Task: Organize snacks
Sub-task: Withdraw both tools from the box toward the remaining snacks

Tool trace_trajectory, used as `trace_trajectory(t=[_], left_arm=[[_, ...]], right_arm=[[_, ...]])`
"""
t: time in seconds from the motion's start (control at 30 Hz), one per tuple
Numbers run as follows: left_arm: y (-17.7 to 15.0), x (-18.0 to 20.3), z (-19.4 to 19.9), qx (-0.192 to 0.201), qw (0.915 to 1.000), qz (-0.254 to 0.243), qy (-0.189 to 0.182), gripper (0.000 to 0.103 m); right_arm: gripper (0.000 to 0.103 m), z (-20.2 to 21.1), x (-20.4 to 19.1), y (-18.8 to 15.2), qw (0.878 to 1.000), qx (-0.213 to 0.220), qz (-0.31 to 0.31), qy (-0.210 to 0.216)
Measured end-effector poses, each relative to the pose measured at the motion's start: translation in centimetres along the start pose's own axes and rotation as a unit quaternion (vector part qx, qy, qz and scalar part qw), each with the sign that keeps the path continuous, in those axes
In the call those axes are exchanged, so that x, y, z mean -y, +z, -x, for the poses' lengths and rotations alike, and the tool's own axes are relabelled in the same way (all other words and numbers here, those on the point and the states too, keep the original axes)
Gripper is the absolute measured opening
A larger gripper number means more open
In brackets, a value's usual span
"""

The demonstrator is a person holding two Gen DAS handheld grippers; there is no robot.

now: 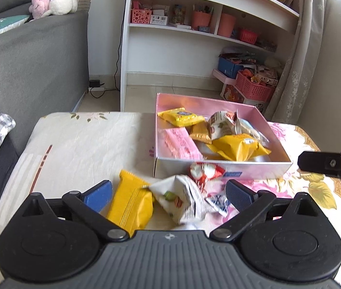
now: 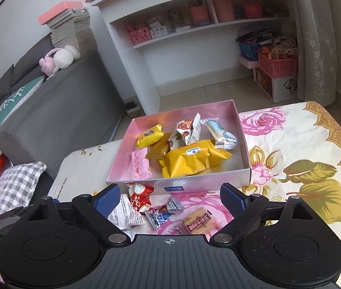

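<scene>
Both grippers, left (image 1: 168, 192) and right (image 2: 169, 198), gape empty over loose snacks before the pink box (image 2: 244, 142); clamping the heaped white packet (image 1: 185, 200) could drag the yellow one (image 1: 132, 204) along.

Right gripper (image 2: 169, 196) wide open, nothing between the blue fingers (image 2: 106, 198). Below it, on the floral cloth (image 2: 291, 144): a white packet (image 2: 128, 213), red-and-white packet (image 2: 140, 196), small blue-and-white packet (image 2: 163, 213), tan bar (image 2: 199, 222). Just beyond, an open pink box (image 2: 242, 130) holding a large yellow packet (image 2: 192, 161), smaller yellow packet (image 2: 149, 136), pink wrapper (image 2: 139, 163), brown-and-white packet (image 2: 185, 130), silver one (image 2: 221, 134)
</scene>
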State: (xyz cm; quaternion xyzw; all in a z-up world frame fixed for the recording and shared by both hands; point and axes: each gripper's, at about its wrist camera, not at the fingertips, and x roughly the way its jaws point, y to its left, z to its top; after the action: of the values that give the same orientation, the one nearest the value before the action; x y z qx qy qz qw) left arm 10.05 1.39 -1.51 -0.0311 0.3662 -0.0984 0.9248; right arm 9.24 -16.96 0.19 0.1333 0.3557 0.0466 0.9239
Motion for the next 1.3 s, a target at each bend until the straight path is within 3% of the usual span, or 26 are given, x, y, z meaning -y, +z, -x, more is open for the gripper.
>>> trace_trajectory(t=[0.5, 0.73, 0.93, 1.1, 1.3], left_arm=[[-2.8, -1.3, 2.8, -0.003, 0.9993, -0.036, -0.001, 0.103], [-4.1, -2.5, 3.2, -0.004, 0.9985, -0.055, -0.002, 0.103], [-4.9, -4.0, 3.7, 0.003, 0.9976, -0.069, -0.007, 0.103], [-5.4, -4.3, 3.6, 0.005, 0.9938, -0.111, -0.004, 0.103], [-6.4, -4.4, 2.5, -0.024, 0.9936, -0.11, -0.011, 0.103]], right_arm=[[0.096, 2.6, 0.4, -3.6, 0.997, 0.019, 0.073, -0.027], [0.096, 3.2, 2.2, -4.5, 0.997, 0.019, 0.063, -0.038], [0.096, 3.5, 3.0, -6.3, 0.991, 0.035, 0.106, -0.071], [0.096, 3.5, 3.9, -7.3, 0.988, 0.021, 0.129, -0.08], [0.097, 2.9, 5.0, -8.4, 0.985, 0.0, 0.144, -0.097]])
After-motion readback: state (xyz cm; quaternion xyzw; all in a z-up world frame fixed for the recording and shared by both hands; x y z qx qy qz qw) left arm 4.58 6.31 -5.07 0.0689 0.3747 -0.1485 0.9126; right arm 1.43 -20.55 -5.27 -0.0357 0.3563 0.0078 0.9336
